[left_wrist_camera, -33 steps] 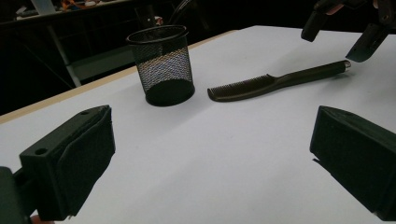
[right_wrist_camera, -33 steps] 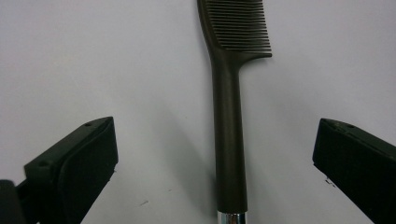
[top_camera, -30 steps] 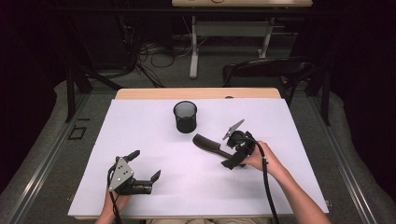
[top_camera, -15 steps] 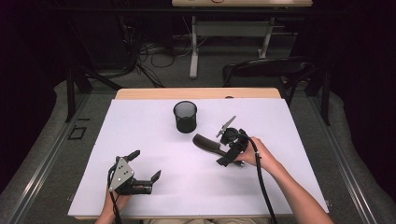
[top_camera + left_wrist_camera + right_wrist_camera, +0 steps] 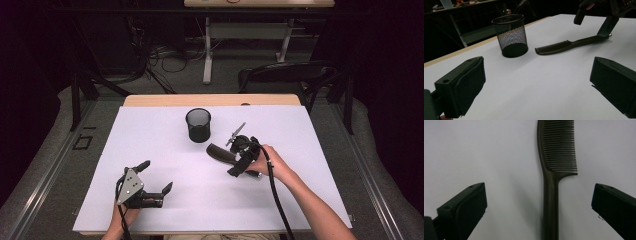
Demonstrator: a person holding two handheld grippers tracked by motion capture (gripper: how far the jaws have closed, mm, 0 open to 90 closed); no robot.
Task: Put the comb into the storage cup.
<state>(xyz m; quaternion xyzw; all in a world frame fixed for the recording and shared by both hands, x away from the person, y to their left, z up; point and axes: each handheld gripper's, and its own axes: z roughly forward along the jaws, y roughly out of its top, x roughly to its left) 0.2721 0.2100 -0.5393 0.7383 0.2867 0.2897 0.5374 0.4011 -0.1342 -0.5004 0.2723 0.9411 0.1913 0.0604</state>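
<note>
Comb (image 5: 551,195) handle end cut off at frame bottom; right gripper (image 5: 239,154), jaws wide, has advanced over it; left gripper (image 5: 155,176) wide, unmoved

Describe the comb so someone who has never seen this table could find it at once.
On the white table cover, look just right of the black mesh cup. The comb lies flat there, its handle between the open jaws of the right gripper. It is the one long, dark, toothed thing, while the cup is round and upright.
</note>
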